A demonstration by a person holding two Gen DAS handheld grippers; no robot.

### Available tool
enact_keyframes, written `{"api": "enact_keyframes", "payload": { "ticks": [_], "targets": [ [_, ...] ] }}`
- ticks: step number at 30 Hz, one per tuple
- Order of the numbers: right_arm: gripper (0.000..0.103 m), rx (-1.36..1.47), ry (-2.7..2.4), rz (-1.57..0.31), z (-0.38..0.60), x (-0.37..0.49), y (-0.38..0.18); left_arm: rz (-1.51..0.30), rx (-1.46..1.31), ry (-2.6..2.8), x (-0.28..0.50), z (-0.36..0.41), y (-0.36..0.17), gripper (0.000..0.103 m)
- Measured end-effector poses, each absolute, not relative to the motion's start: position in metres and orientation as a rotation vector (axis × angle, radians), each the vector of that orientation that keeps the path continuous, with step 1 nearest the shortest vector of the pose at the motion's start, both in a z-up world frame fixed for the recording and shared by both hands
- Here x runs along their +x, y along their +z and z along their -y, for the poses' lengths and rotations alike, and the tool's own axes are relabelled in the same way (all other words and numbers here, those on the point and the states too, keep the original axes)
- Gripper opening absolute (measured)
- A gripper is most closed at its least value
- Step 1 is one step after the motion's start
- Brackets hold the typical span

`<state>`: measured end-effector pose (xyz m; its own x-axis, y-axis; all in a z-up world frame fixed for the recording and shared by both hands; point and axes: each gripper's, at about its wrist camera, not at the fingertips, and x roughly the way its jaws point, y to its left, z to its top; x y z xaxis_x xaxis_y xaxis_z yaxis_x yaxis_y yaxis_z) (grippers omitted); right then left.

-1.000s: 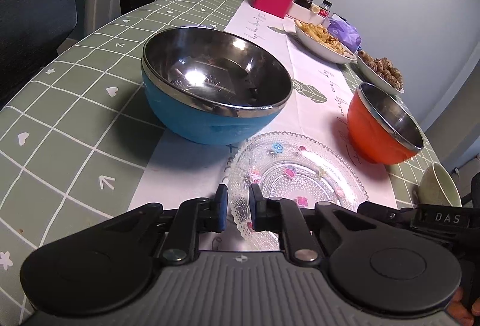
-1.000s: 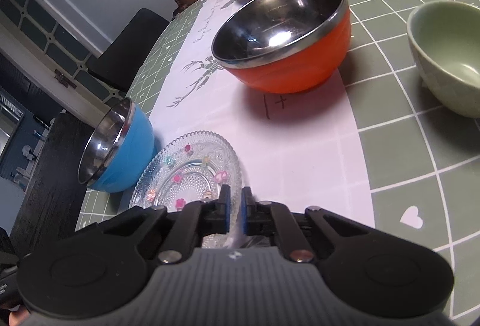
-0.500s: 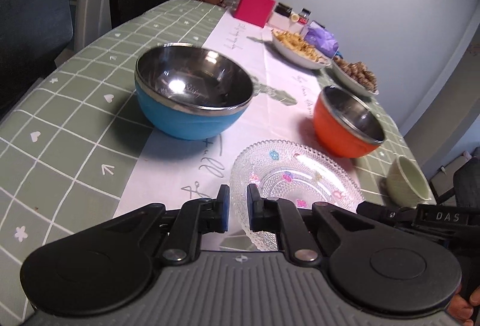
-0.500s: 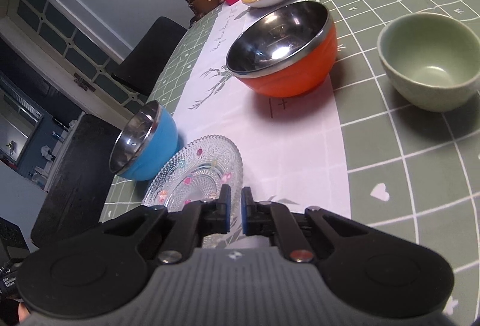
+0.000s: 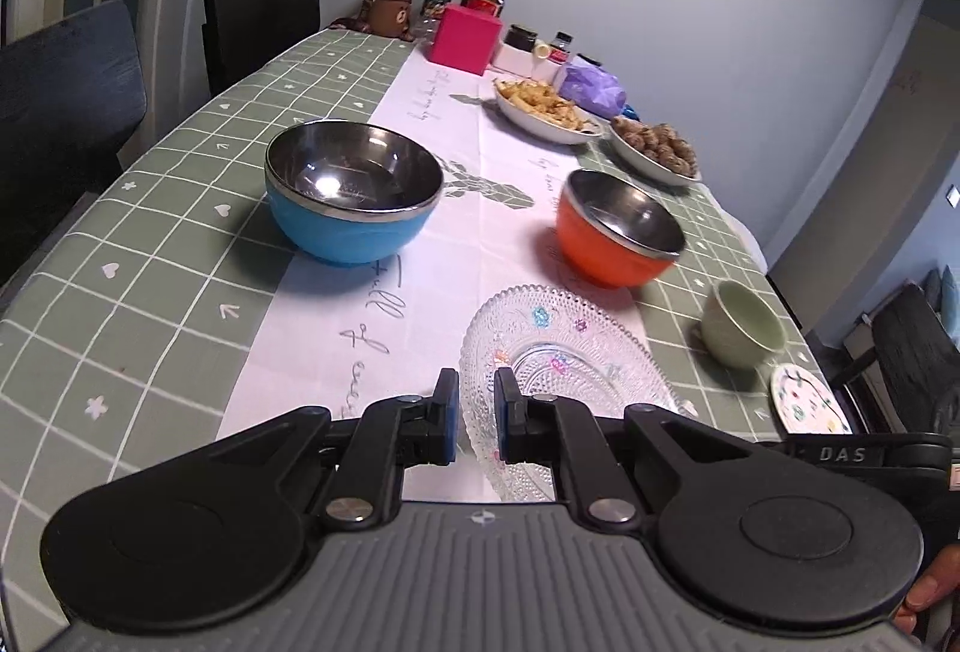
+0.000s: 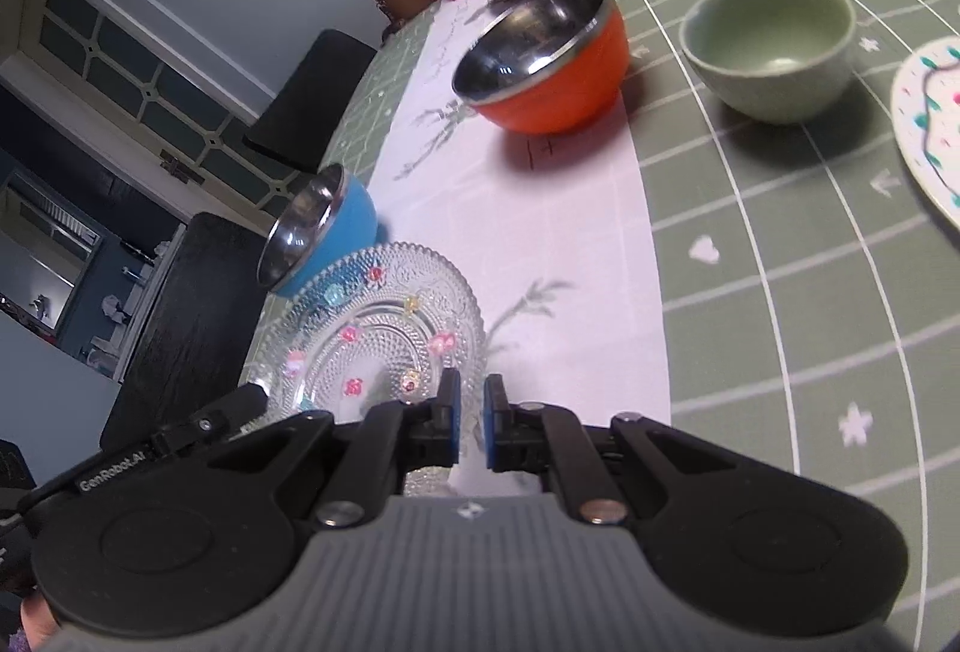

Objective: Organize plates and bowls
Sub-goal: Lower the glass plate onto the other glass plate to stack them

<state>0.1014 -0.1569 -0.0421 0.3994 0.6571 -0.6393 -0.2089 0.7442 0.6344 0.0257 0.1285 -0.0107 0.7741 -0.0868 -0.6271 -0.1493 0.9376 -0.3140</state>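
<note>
Both my tools grip the glass plate (image 5: pixel 570 352): my left tool (image 5: pixel 477 421) pinches its near rim, my right tool (image 6: pixel 467 421) its opposite edge, above the counter (image 5: pixel 180 256), near the orange bowl (image 5: pixel 618 229).

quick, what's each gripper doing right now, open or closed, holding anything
Left gripper: shut on the glass plate rim.
Right gripper: shut on the same plate's opposite rim.
</note>
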Motion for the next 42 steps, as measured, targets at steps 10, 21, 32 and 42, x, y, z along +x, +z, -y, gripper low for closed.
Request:
{"api": "enact_keyframes", "payload": {
  "ticks": [10,21,32,42],
  "targets": [
    [0.005,0.501,0.614,-0.997,0.170,0.045,-0.042,-0.714,-0.358,0.018,-0.024,-0.125,-0.019,0.013],
    [0.005,0.452,0.637,-1.008,0.169,0.020,-0.051,-0.732,-0.326,0.003,-0.045,-0.126,-0.034,0.012],
    [0.006,0.363,0.643,-1.031,0.159,0.015,-0.054,-0.768,-0.312,0.026,-0.051,-0.125,-0.045,0.013],
    [0.006,0.313,0.643,-1.012,0.154,0.012,-0.051,-0.799,-0.293,0.041,-0.052,-0.123,-0.053,0.013]
  ]
}}
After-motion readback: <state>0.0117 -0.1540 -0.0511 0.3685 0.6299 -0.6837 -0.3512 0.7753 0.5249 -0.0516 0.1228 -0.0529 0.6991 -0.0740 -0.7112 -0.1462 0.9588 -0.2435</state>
